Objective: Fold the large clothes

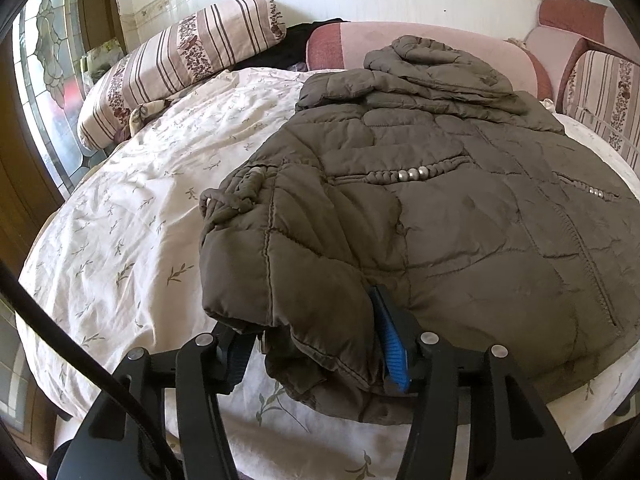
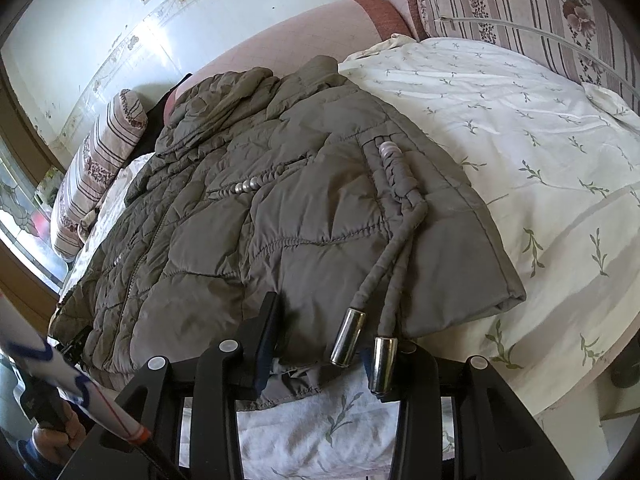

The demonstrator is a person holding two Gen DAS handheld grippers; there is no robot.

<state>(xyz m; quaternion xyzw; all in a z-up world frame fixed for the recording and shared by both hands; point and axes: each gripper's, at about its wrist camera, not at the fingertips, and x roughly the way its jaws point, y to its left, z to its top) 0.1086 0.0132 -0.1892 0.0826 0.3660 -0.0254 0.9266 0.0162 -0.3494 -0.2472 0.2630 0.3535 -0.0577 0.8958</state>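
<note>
Left wrist view: left tool (image 1: 316, 344) pinches jacket (image 1: 440, 208) hem — right tool (image 2: 320, 352) likewise.

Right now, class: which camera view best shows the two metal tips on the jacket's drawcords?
The right wrist view: both metal tips lie large and sharp on the jacket hem near the right gripper. The left wrist view shows no tips, only beads.

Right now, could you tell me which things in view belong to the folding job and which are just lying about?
Part of the job:
- quilted brown jacket, spread on the bed
- left gripper, closed on its hem corner
- right gripper, closed on the other hem corner
- jacket's drawcords with metal tips

Just lying about:
- floral bedsheet
- striped bolster pillow
- pink headboard
- dark garment behind the pillow
</note>
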